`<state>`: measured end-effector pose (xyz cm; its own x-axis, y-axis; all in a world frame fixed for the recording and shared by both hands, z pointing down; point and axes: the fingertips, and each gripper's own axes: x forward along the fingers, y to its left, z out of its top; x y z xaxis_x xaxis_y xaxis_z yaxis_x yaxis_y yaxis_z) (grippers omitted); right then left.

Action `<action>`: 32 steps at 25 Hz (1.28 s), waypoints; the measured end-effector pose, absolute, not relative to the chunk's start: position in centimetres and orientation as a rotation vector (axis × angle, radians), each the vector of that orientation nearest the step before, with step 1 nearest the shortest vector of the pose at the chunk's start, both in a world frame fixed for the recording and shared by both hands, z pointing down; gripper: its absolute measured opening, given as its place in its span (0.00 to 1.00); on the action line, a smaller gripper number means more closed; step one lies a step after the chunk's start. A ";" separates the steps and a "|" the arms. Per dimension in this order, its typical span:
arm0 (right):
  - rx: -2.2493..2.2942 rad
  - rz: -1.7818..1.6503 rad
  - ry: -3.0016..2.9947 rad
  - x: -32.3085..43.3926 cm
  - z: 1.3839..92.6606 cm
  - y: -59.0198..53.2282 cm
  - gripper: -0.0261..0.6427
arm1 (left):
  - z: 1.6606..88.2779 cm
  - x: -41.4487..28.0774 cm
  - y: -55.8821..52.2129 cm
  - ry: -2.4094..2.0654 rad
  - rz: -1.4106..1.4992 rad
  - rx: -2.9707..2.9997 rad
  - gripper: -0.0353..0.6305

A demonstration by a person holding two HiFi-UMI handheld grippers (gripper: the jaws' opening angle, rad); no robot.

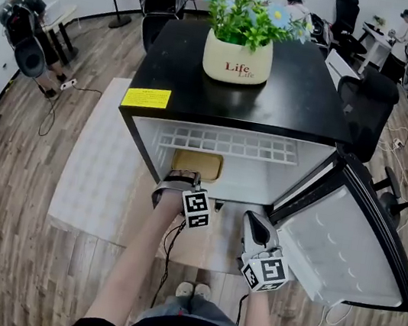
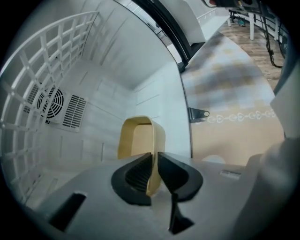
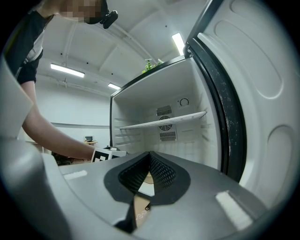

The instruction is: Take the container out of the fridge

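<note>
Black-topped white fridge [image 1: 174, 61] stands with its door [image 1: 345, 244] swung wide to my right. Tan container [image 1: 197, 164] sits on the fridge floor, under the wire shelf [image 1: 227, 143], left of centre. My left gripper [image 2: 154, 169] has its jaws nearly together, pinching the container's thin near wall at the rim. My right gripper [image 3: 149, 164] waits outside by the door, jaws closed on nothing. I judge the container light, fairly stiff plastic, smooth enough to slip, so a deep rim pinch suits it.
</note>
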<state>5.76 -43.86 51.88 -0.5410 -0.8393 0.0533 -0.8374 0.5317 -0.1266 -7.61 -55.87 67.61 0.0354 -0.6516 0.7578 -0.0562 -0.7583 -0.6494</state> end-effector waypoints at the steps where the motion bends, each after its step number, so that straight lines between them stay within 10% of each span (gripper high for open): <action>1: -1.500 -0.214 2.734 5.8 51.9 -43.9 0.05 | 67.6 -7.6 -55.9 0.711 -1.768 -1.866 0.11; 16: -1.522 -0.203 2.702 6.5 51.0 -42.7 0.05 | 65.4 -5.6 -53.0 0.785 -1.618 -2.017 0.08; 32: -1.645 -0.164 2.605 7.9 49.8 -40.6 0.05 | 56.1 -4.3 -43.9 1.267 -0.814 -2.513 0.07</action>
<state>7.88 -40.62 49.76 -0.4304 -0.9026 0.0087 -0.8965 0.4264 -0.1201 -4.26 -43.92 56.13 0.4774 -0.7921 0.3803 -0.6750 -0.6077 -0.4184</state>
